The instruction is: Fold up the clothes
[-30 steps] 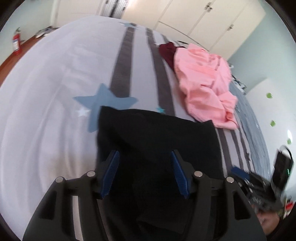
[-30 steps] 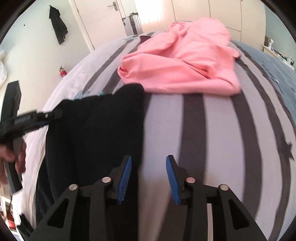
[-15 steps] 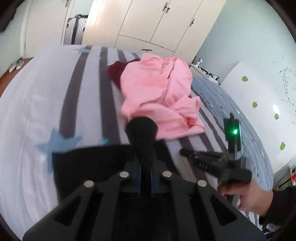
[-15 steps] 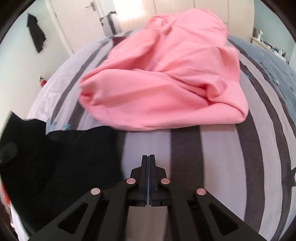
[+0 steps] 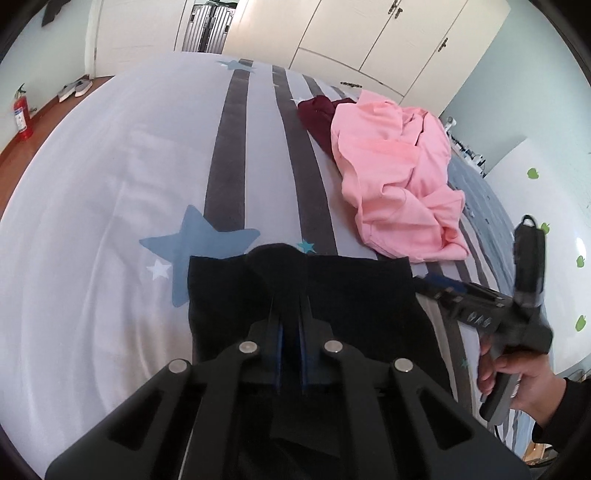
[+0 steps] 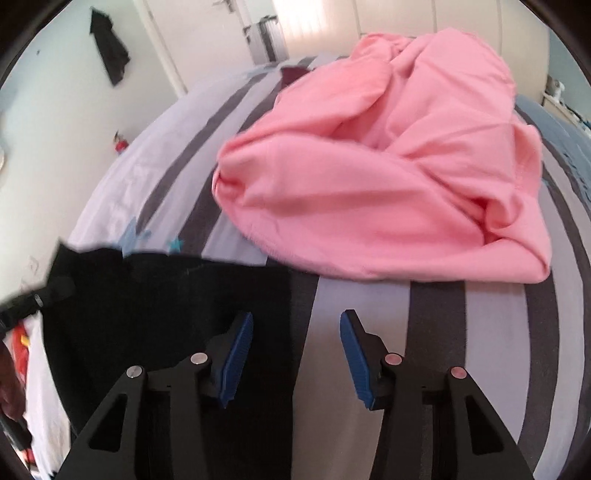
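Note:
A black garment (image 5: pixel 351 295) lies folded on the striped bed (image 5: pixel 110 184). My left gripper (image 5: pixel 290 295) is shut on a fold of it, and a hump of black cloth stands up past the fingertips. In the right wrist view the same black garment (image 6: pixel 166 314) fills the lower left. My right gripper (image 6: pixel 295 332) is open and its jaws are opening; the garment's right edge and bare sheet lie below, untouched by the pads. A hand (image 5: pixel 517 373) holds that right gripper (image 5: pixel 443 286) just right of the black cloth.
A crumpled pink garment (image 6: pixel 388 166) lies just beyond the black one, over a dark red garment (image 5: pixel 317 114). White wardrobes (image 5: pixel 369 33) stand behind the bed. A fire extinguisher (image 5: pixel 20 118) and shoes (image 5: pixel 75 88) are on the floor at the left.
My left gripper closed on the black cloth and has pulled up a fold. My right gripper shut on nothing, then opened again, and now sits at the garment's right edge, nearer the pink pile.

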